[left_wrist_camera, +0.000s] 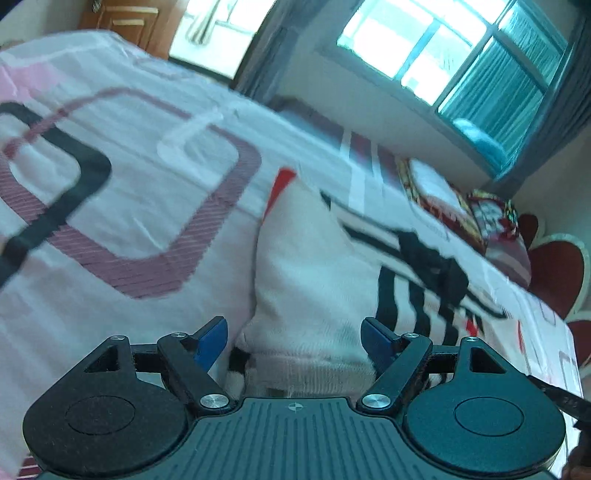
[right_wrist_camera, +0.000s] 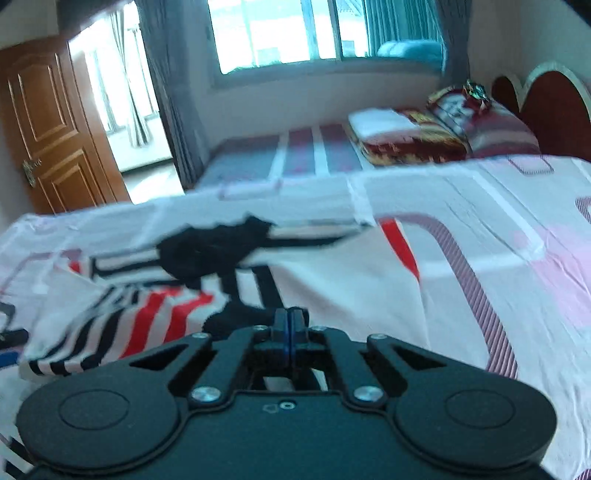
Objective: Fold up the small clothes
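A small white garment [left_wrist_camera: 314, 273] with black and red stripes lies on the patterned bedsheet [left_wrist_camera: 140, 206]. My left gripper [left_wrist_camera: 295, 341] is open, its blue pads on either side of the garment's ribbed hem, just above it. In the right wrist view the same garment [right_wrist_camera: 147, 295] spreads to the left, its striped part rumpled. My right gripper [right_wrist_camera: 290, 325] has its jaws pressed together at the garment's near edge; whether cloth is pinched between them is hidden.
The bed carries a white sheet with purple, pink and black rounded squares. Folded red and gold blankets and pillows [right_wrist_camera: 443, 125] lie by a red headboard [right_wrist_camera: 546, 99]. A window [right_wrist_camera: 295, 29] and a wooden door [right_wrist_camera: 55, 122] stand behind.
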`<state>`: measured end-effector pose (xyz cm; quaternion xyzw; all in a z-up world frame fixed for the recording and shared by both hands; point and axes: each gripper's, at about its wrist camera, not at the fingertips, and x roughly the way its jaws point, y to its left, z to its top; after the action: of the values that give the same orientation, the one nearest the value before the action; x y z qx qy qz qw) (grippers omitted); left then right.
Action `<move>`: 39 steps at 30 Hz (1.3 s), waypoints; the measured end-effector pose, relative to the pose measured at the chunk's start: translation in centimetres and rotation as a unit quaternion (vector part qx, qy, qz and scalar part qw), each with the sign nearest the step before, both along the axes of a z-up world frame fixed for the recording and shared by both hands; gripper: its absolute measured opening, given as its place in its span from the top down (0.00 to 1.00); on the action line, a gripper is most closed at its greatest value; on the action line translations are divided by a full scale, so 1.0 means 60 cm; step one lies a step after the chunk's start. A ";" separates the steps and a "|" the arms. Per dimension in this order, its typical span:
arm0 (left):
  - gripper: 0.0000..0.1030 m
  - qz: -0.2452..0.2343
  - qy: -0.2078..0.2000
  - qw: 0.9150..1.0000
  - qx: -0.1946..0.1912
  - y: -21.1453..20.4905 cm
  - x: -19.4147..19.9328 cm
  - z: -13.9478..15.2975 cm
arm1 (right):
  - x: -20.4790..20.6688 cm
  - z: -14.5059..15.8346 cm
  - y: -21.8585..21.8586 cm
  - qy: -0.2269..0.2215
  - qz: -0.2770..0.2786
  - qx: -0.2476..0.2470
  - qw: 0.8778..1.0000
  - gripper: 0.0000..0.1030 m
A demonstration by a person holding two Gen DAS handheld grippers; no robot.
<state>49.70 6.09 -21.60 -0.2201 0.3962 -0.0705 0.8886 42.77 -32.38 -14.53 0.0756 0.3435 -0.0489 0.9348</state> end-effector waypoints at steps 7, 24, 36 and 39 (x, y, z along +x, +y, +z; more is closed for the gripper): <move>0.47 -0.006 0.002 1.000 -0.010 -0.004 0.001 -0.022 | 0.010 -0.051 -0.028 0.042 -0.042 -0.003 0.998 0.88; 0.68 -0.014 -0.017 0.999 0.026 0.008 0.000 -0.022 | 0.014 -0.064 0.019 0.062 0.003 0.029 0.998 0.98; 0.10 -0.016 -0.017 1.000 -0.002 0.015 0.100 0.007 | 0.044 -0.044 0.003 0.034 0.003 0.050 0.998 0.50; 0.45 -0.021 0.001 1.000 -0.015 0.012 0.135 -0.017 | 0.068 -0.058 -0.002 0.039 -0.006 0.065 0.997 0.67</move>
<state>57.80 6.84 -22.63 -0.2254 0.4001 -0.0949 0.8832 46.86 -32.48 -17.99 0.1366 0.3815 -0.0347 0.9136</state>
